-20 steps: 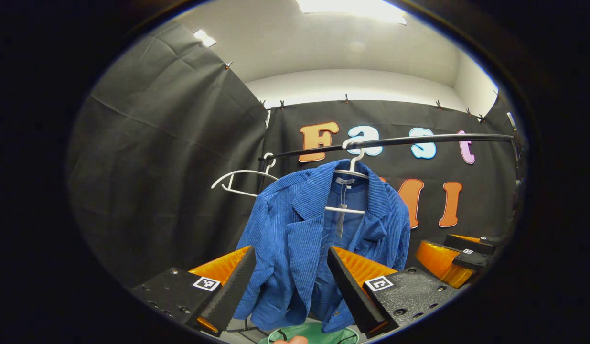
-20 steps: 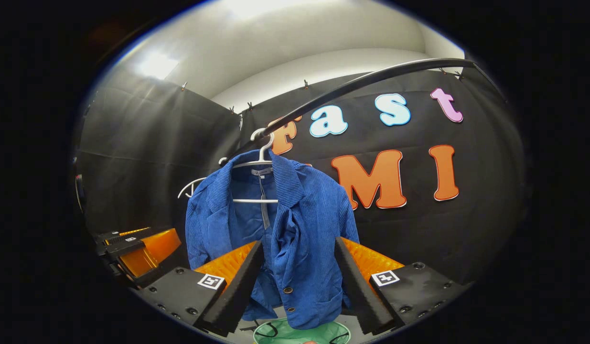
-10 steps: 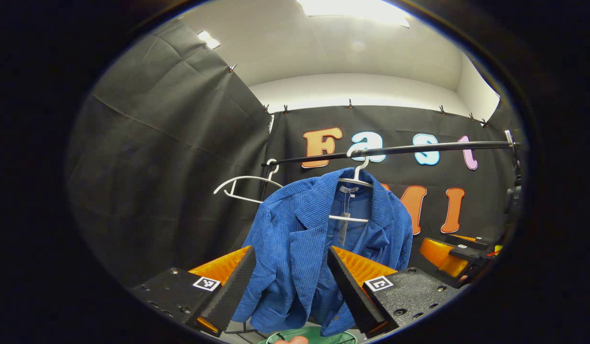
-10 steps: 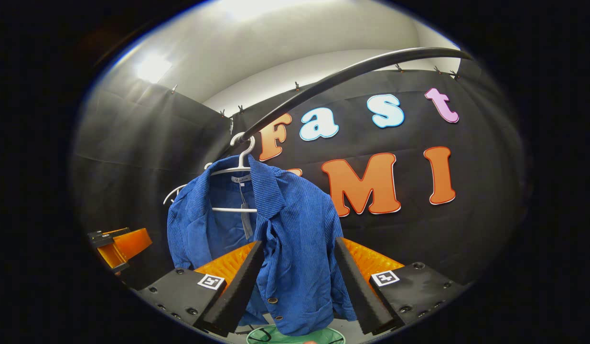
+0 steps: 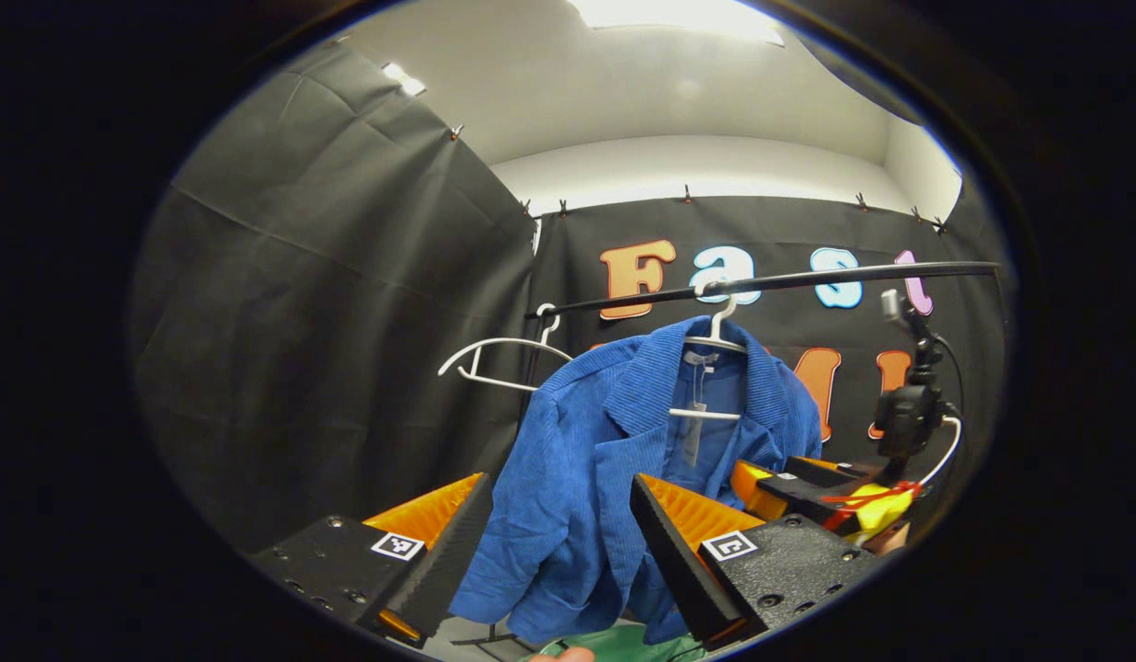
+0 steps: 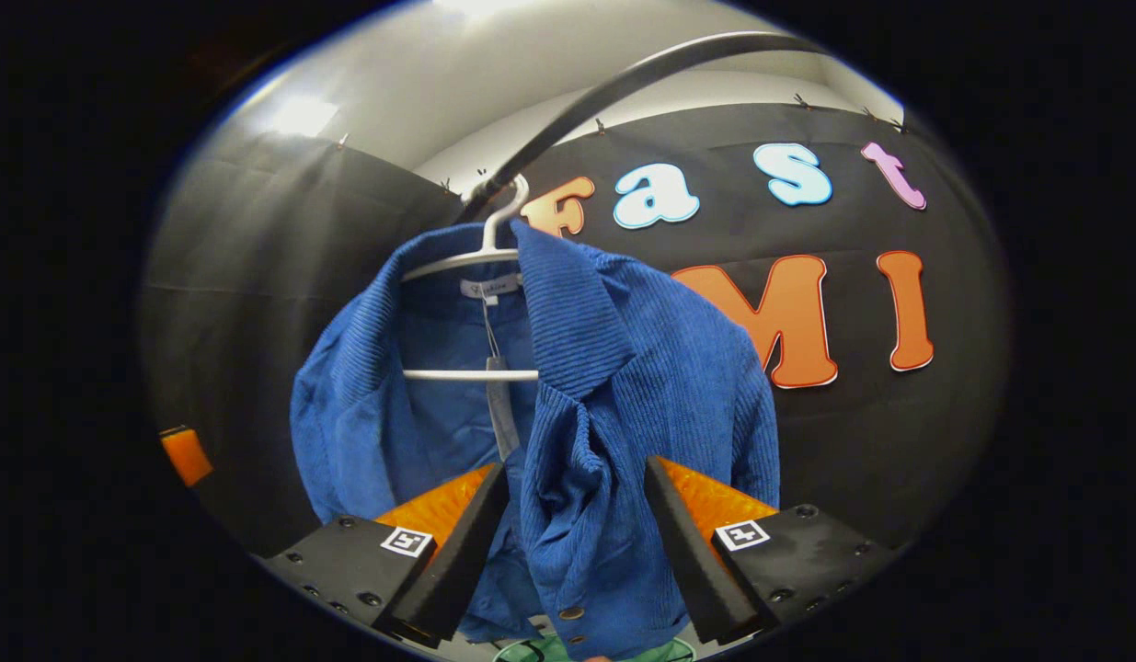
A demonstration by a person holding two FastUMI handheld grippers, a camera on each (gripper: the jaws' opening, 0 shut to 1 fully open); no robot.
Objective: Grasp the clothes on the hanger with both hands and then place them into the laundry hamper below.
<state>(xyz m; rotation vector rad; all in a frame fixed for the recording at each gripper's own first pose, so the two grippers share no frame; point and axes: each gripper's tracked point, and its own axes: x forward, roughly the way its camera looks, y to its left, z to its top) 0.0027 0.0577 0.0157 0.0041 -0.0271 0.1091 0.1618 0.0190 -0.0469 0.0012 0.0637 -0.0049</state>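
A blue corduroy jacket point(image 5: 577, 478) point(image 6: 623, 386) hangs open-fronted on a white hanger point(image 5: 715, 336) point(image 6: 480, 257) from a black rail point(image 5: 779, 280) point(image 6: 613, 92). My left gripper point(image 5: 554, 542) stands open in front of the jacket's left front panel, apart from it. My right gripper point(image 6: 572, 542) is open too, its jaws spread either side of the jacket's right front edge, close to the cloth. In the left gripper view the right gripper point(image 5: 807, 487) reaches in at the right beside the jacket. A green hamper rim point(image 5: 623, 644) point(image 6: 540, 651) peeks out below the hem.
An empty white hanger point(image 5: 499, 354) hangs on the rail left of the jacket. A camera mount with cables point(image 5: 908, 405) rides on the right gripper. Black cloth walls close in behind and to the left.
The right gripper has moved in close to the jacket, which now looms much larger in its view. The left gripper has shifted slightly; the right gripper has come nearer the jacket in its view.
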